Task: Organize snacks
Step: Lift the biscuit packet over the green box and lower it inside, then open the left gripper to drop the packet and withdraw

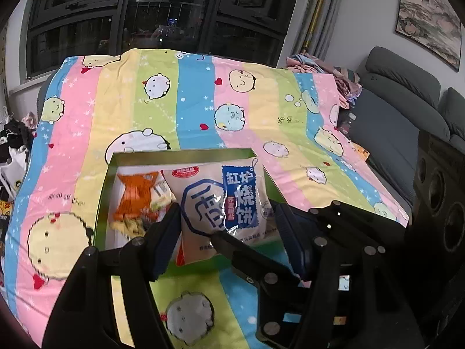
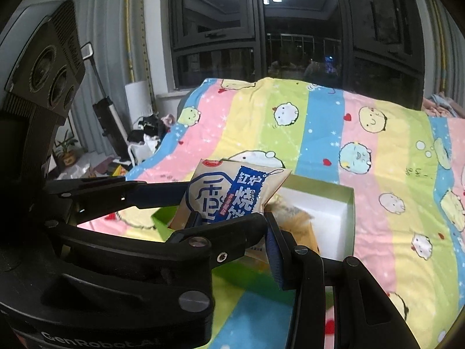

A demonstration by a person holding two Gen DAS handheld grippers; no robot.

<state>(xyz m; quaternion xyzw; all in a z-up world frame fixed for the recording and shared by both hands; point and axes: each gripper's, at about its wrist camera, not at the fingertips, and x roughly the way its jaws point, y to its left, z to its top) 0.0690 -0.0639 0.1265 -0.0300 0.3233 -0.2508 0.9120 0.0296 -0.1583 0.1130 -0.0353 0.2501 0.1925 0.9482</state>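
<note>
A beige snack bag with a blue label [image 1: 221, 203] sits between the fingers of my left gripper [image 1: 228, 221], whose pads press its sides over a green box with a white floor [image 1: 180, 154]. An orange snack packet [image 1: 136, 200] lies in the box at the left. In the right wrist view the same bag [image 2: 232, 195] stands tilted over the box [image 2: 348, 212]. My right gripper [image 2: 232, 212] has its fingers on either side of the bag's lower edge, with the left gripper's fingers [image 2: 151, 195] reaching in from the left.
The box rests on a striped cartoon bedsheet [image 1: 145, 101]. A grey sofa [image 1: 407, 101] and a black speaker [image 1: 441, 203] are at the right. Dark windows [image 1: 162, 14] are behind. Clutter lies on the floor at the left [image 2: 145, 133].
</note>
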